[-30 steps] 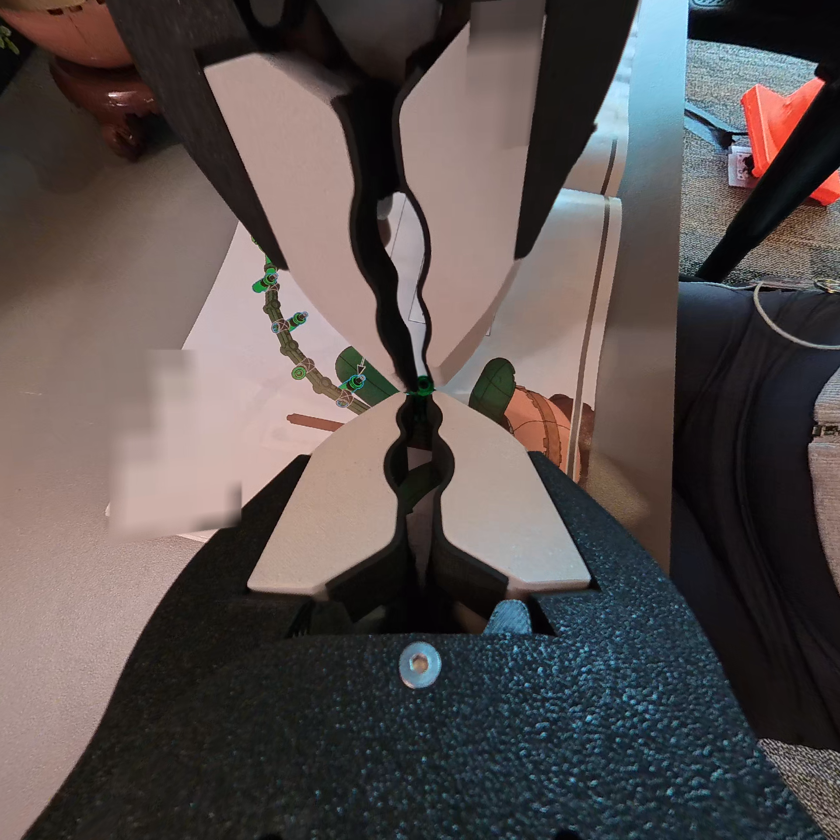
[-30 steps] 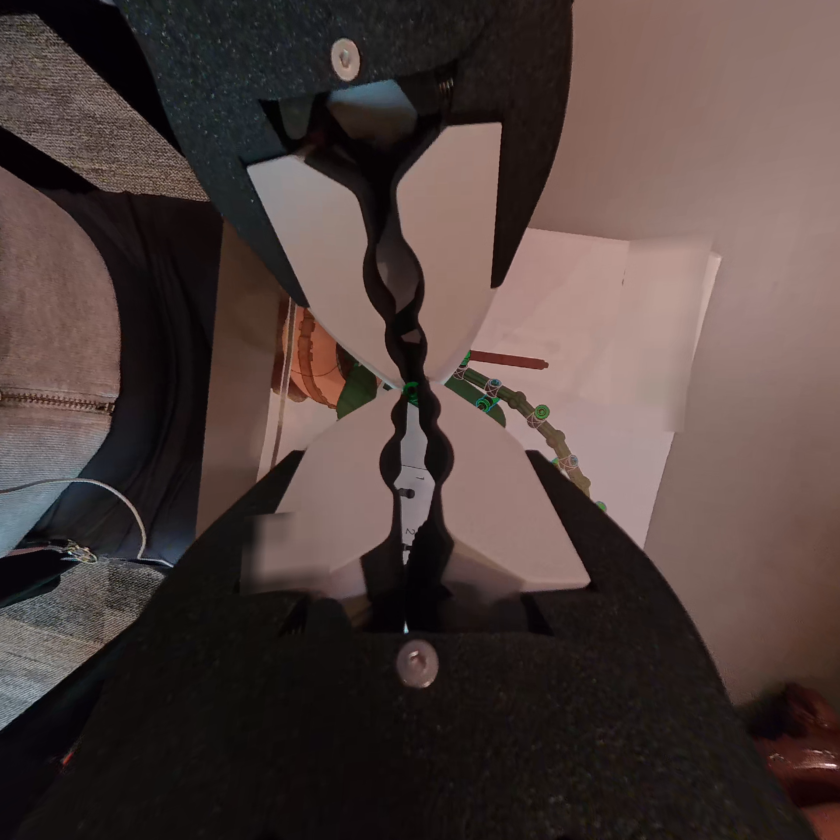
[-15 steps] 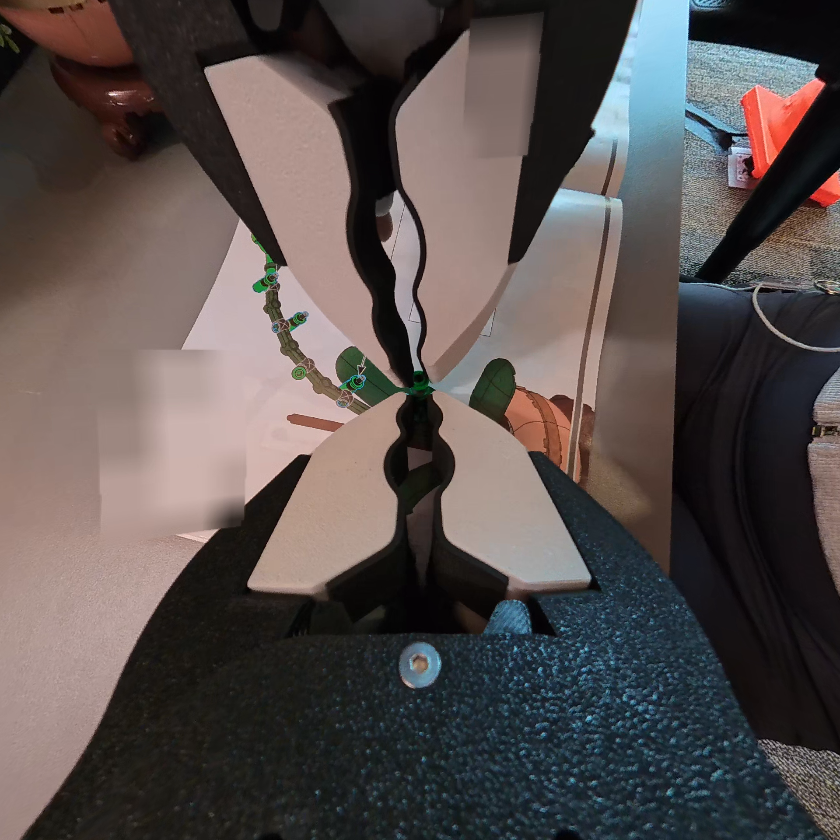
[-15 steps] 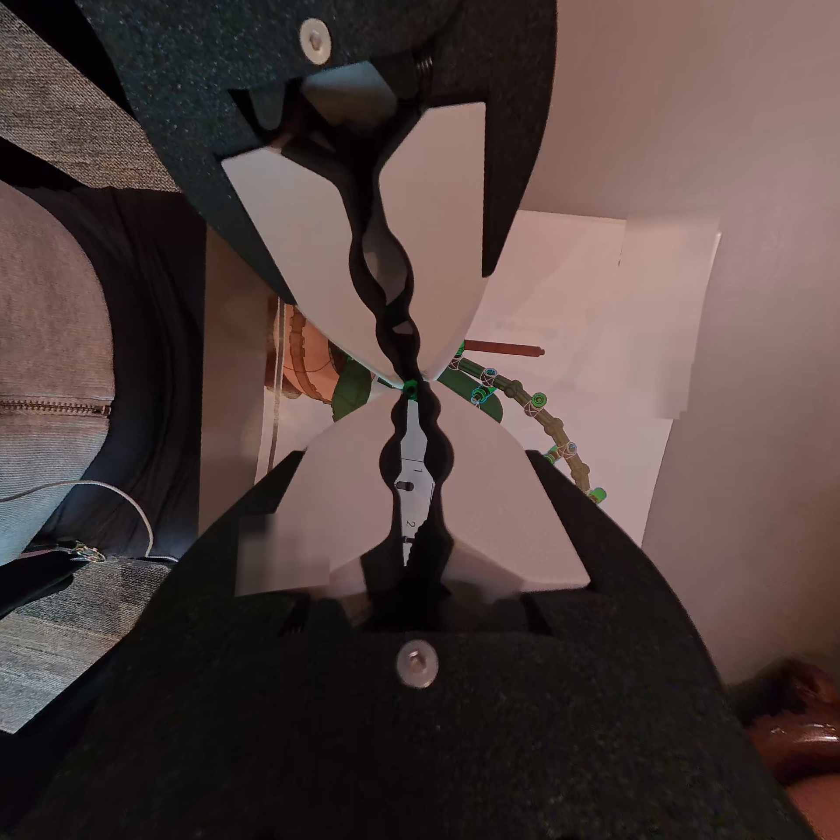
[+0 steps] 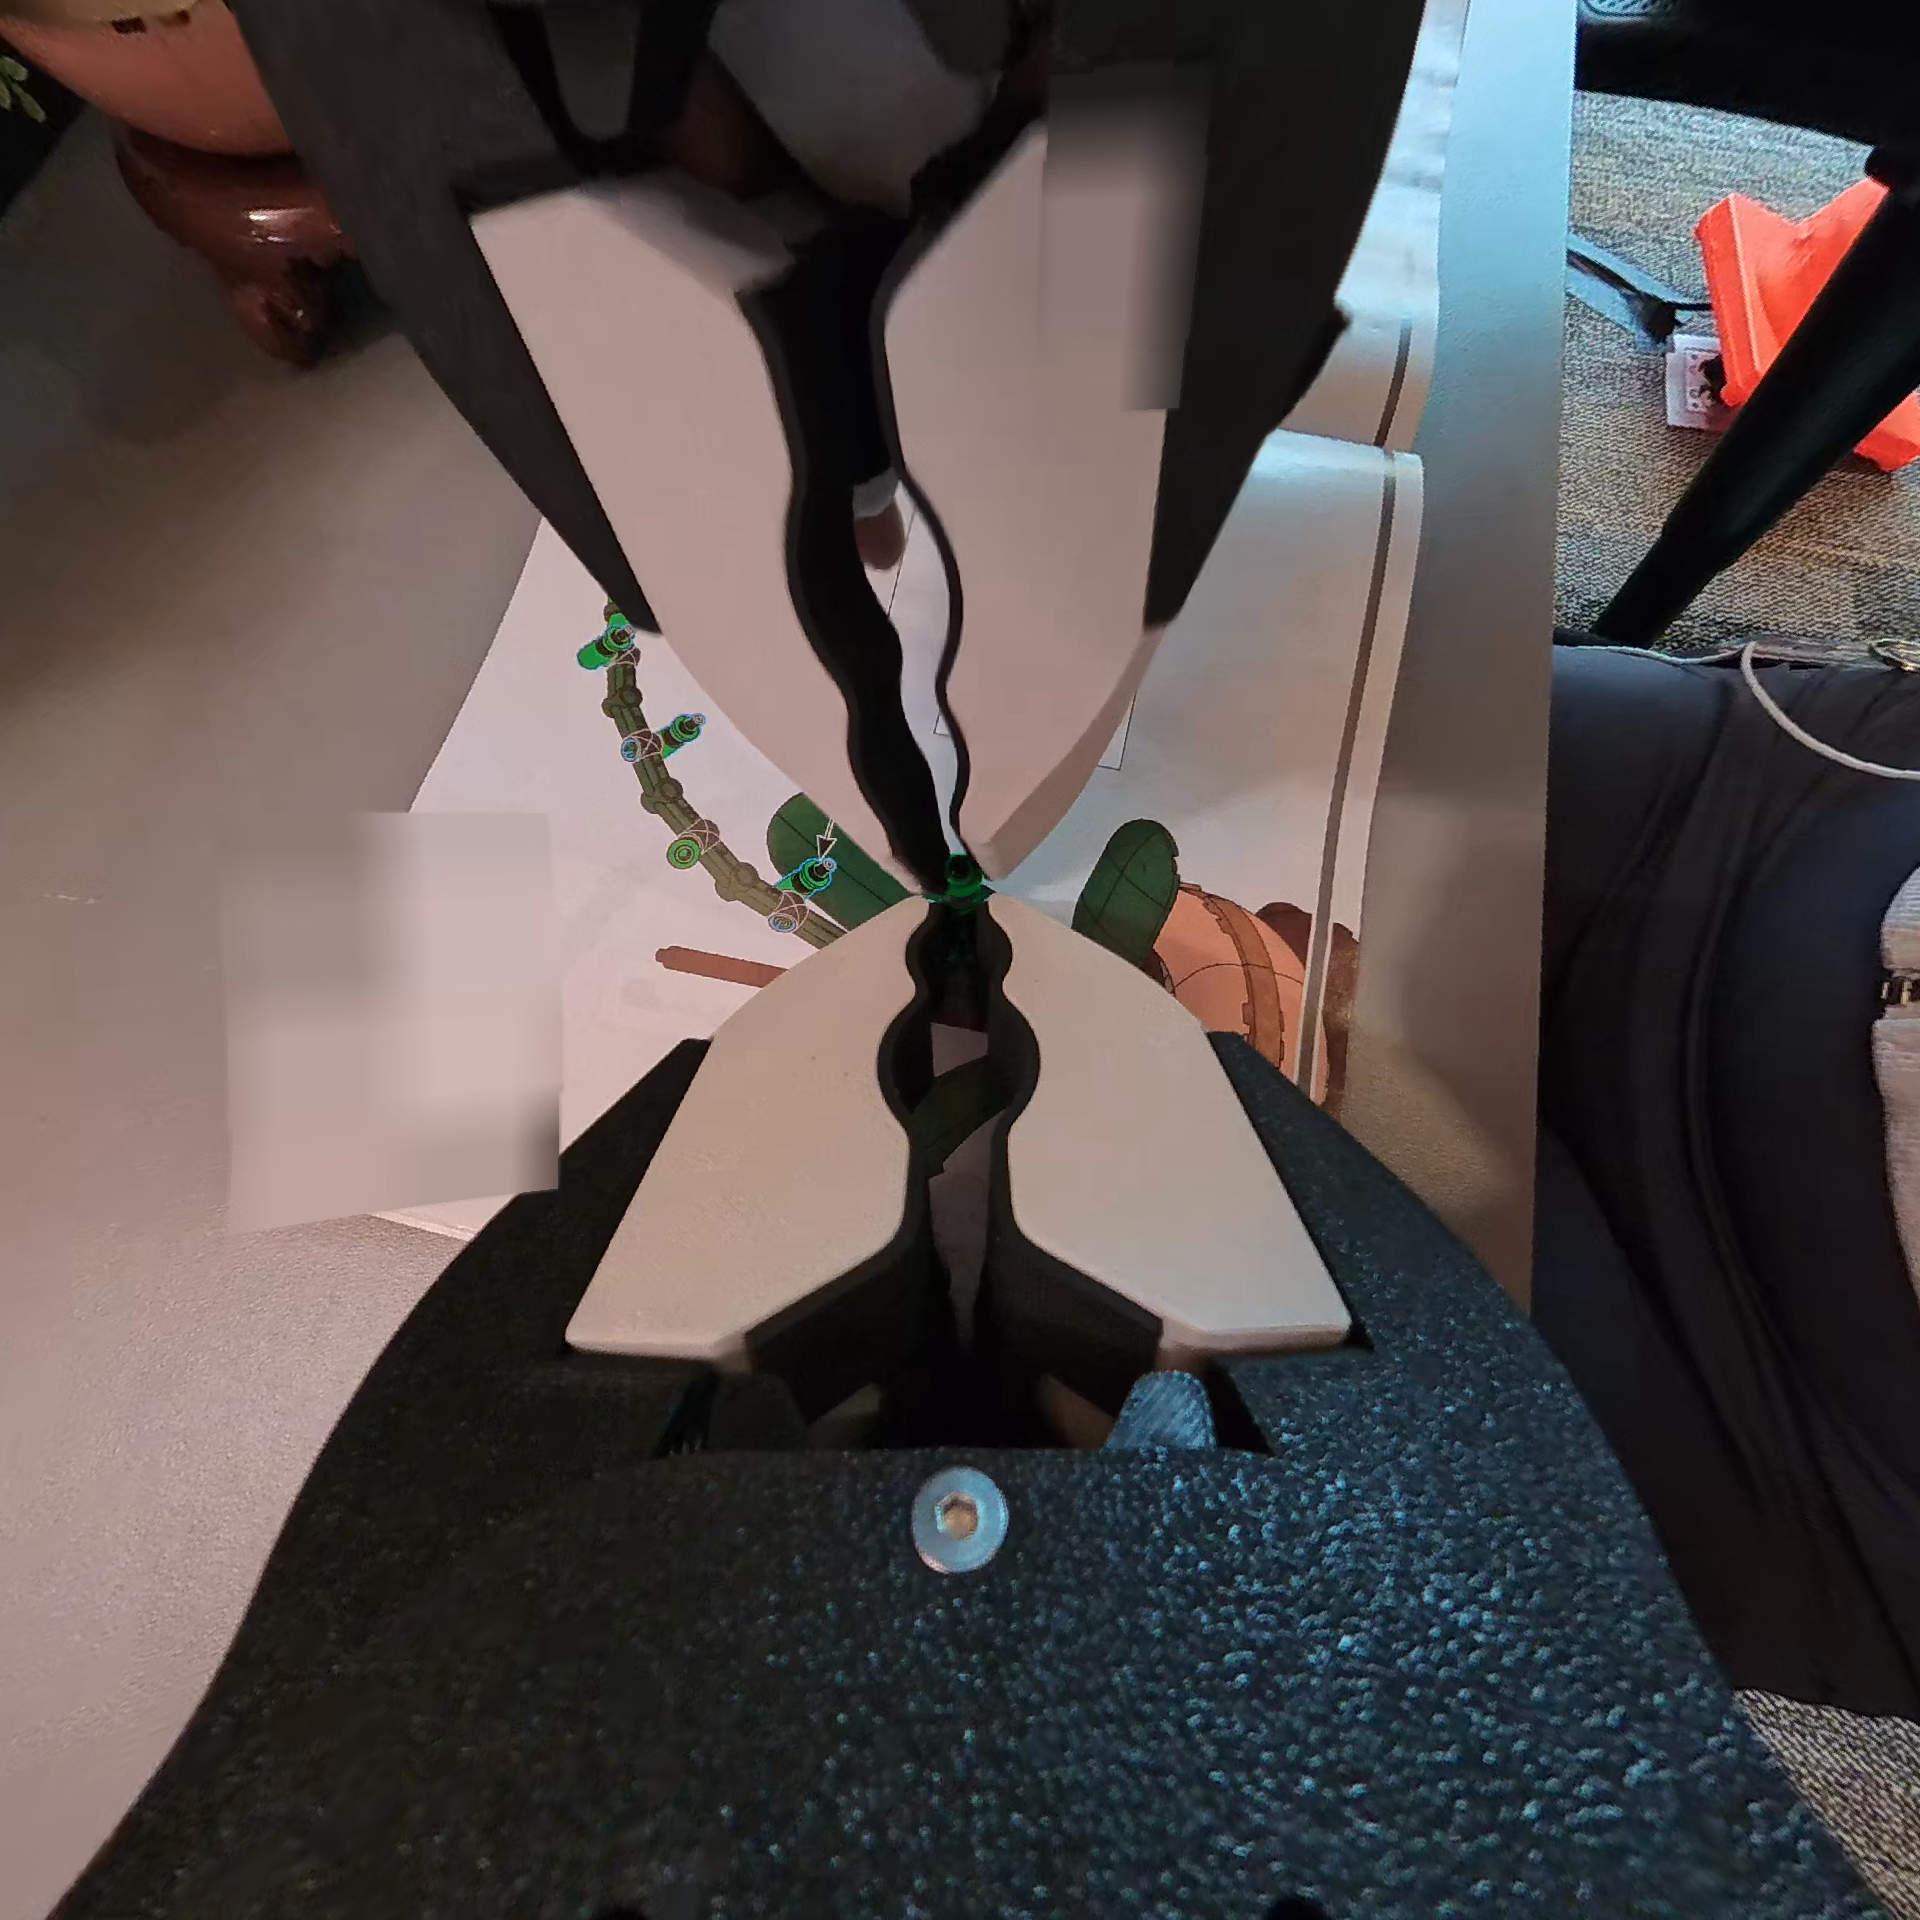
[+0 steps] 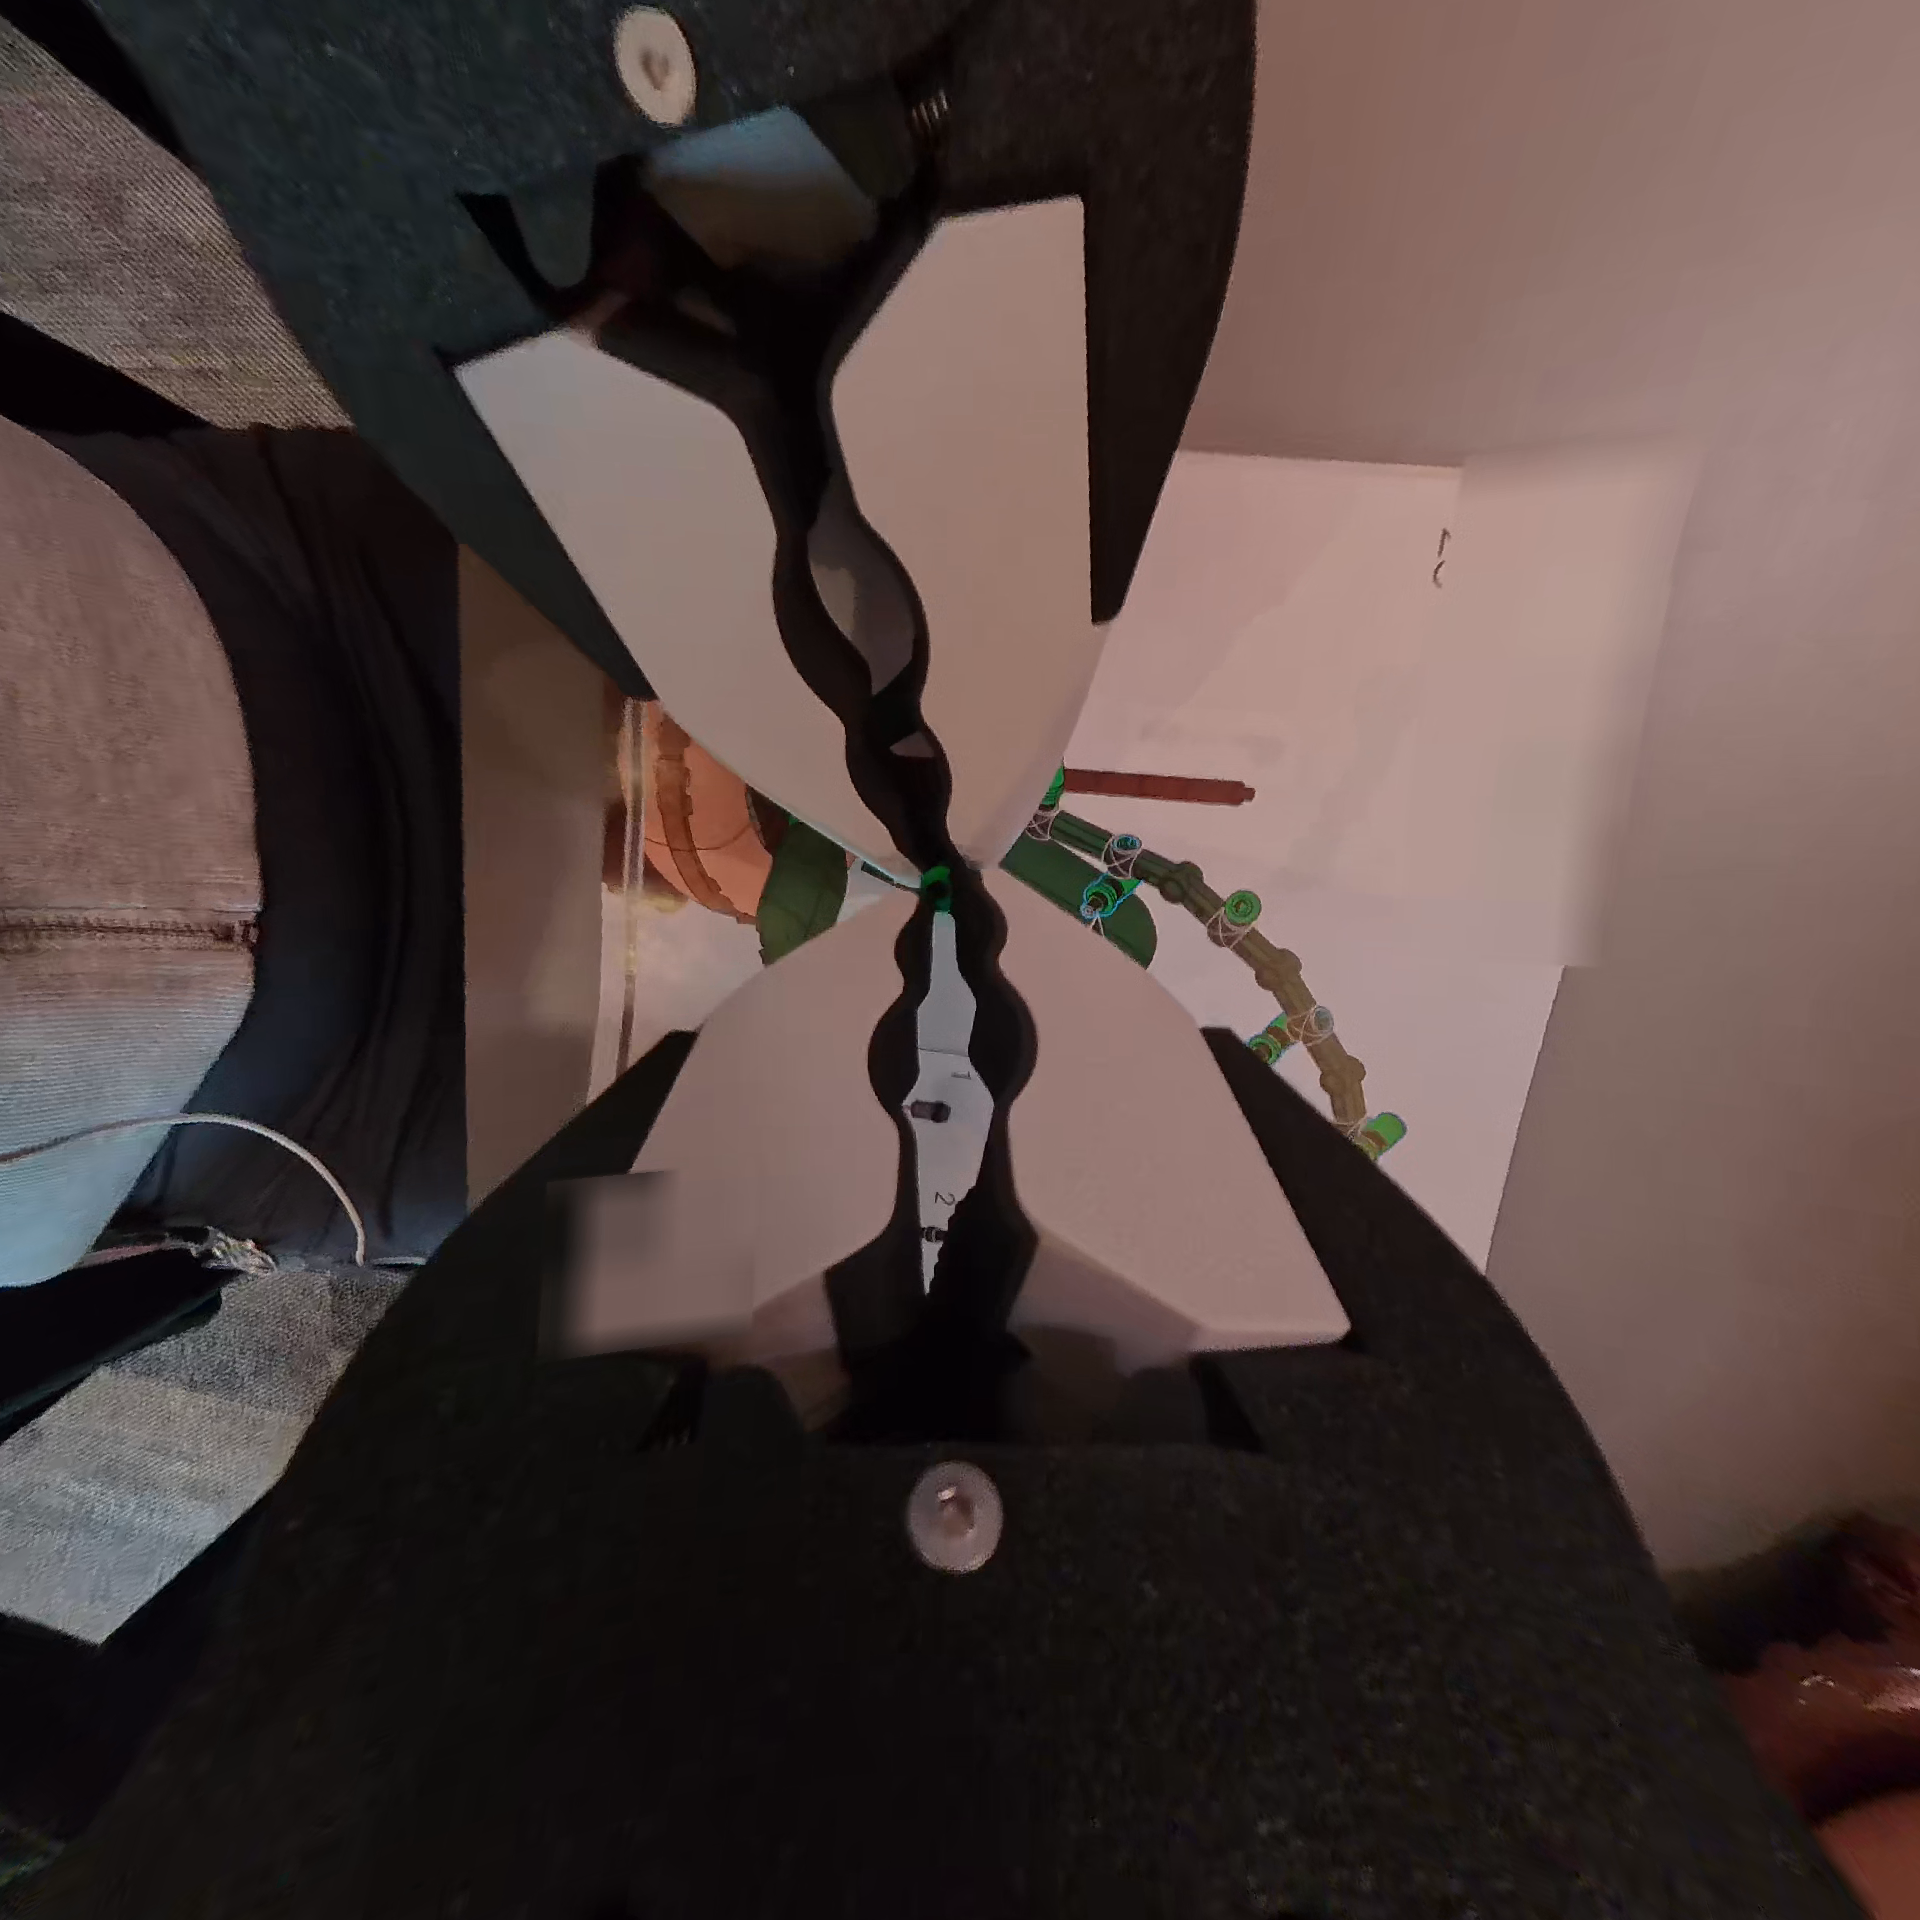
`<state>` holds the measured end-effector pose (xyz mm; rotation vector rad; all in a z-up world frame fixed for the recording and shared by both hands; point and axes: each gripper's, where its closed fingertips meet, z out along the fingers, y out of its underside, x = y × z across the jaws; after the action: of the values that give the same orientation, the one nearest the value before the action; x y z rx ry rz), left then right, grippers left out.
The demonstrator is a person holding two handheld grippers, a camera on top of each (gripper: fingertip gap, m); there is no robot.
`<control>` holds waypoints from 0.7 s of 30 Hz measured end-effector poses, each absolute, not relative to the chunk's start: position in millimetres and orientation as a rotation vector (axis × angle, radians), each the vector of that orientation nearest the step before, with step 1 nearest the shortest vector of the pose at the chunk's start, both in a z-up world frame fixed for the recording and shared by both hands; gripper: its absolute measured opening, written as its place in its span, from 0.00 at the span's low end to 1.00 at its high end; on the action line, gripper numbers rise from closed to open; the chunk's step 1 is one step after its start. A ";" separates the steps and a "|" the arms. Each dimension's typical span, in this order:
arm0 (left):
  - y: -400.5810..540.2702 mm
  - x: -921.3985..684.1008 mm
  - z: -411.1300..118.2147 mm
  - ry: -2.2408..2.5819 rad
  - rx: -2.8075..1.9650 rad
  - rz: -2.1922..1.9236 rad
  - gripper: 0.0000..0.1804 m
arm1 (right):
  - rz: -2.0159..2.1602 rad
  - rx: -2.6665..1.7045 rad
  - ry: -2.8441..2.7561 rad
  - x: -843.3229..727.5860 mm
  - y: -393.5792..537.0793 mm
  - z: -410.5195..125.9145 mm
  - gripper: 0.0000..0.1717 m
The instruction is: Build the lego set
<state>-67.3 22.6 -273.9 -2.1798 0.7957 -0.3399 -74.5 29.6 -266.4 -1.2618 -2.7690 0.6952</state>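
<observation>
Meeting tip to tip above the instruction sheet (image 5: 1226, 748), left gripper (image 5: 958, 902) and right gripper (image 6: 938, 902) both pinch one tiny green peg (image 5: 960, 875), mostly hidden; at 11 o'clock, a cropped brown pot (image 5: 249, 208).

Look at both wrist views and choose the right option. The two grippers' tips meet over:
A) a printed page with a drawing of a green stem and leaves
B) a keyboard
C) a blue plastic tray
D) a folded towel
A: the left gripper and the right gripper meet tip to tip at a tiny green piece above the printed page, whose drawing shows a stem and leaves.
</observation>
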 end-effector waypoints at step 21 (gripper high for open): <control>21.9 -65.5 -274.1 0.813 -2.173 -0.343 0.02 | 0.727 -1.167 -2.629 -71.4 30.3 -255.3 0.03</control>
<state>-65.5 21.9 -274.1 -2.1728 0.8130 -0.3430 -71.4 30.3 -255.3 -1.1666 -2.6292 0.7267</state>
